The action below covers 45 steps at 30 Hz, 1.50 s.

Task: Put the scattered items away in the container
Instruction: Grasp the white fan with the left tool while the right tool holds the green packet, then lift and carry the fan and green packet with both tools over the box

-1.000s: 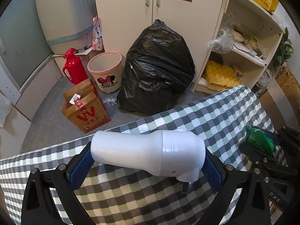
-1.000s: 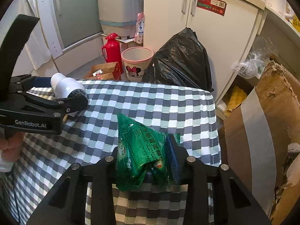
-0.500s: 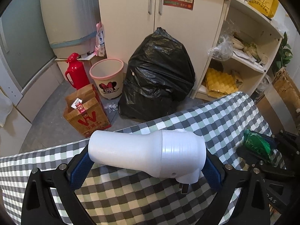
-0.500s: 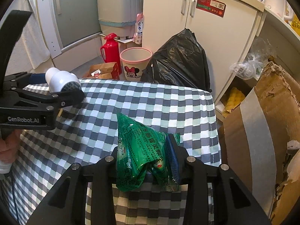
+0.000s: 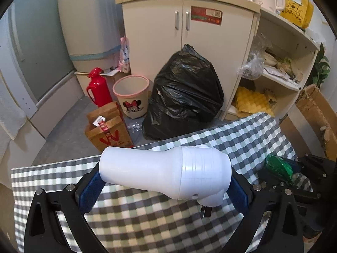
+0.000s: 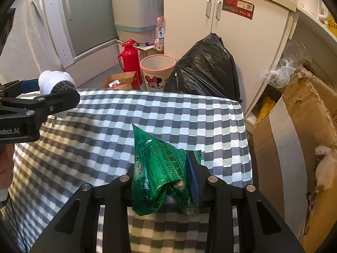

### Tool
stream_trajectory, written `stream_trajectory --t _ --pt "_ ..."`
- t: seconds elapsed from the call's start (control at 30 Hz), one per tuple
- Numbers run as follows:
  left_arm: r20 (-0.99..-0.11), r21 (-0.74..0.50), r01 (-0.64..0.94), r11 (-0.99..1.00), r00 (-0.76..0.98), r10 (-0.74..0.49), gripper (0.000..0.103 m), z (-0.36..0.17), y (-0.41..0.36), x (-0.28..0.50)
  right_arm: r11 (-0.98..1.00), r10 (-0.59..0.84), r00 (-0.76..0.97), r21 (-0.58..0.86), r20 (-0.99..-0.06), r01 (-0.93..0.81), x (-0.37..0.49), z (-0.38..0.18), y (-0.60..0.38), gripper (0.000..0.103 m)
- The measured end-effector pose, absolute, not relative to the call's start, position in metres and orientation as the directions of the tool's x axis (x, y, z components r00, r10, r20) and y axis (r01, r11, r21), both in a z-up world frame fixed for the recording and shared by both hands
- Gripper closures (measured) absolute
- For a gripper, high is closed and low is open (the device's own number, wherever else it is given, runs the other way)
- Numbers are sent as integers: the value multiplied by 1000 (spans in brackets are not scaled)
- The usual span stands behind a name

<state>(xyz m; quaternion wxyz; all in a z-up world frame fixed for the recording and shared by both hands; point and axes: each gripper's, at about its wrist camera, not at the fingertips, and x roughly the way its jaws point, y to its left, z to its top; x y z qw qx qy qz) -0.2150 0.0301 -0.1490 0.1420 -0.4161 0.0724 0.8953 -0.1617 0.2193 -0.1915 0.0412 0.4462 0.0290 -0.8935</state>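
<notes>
Left tool point(image 5: 165, 186): its two blue pads pinch one white hair dryer point(image 5: 164, 174) by both ends, held sideways above the table point(image 5: 242, 135). Two metal plug pins stick out under the dryer.
Writing on left tool: in the right wrist view its black side reads "obot.AI".
Right tool point(image 6: 166, 181): pressed tight on one green packet point(image 6: 155, 168), which stands up between the pads over the table's right part. The packet has small dark print, too tiny to read.
Table: covered in a grey, white and pale green checked cloth.
Past the table, on the floor: one black bin bag point(image 5: 185, 92), one pink-rimmed bin with a cartoon mouse point(image 5: 131, 96), one red flask point(image 5: 98, 87), one brown paper bag with a red "W" point(image 5: 107, 130).
Behind: a white cupboard point(image 5: 189, 31) with two doors and a red sticker.
Right side: one torn cardboard box point(image 6: 294, 143) just beside the table.
</notes>
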Motion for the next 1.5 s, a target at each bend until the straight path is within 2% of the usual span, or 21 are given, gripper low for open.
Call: stream_trajectory --t 0.9,1.5 --pt "-574 17 -162 -987 -809 123 1 -35 -9 -75 -986 -136 -775 6 -617 169 -47 -72 188 70" --pt "-478 -6 -90 -996 -875 82 1 6 -28 -7 -976 -181 -836 -14 -518 220 14 -25 174 70"
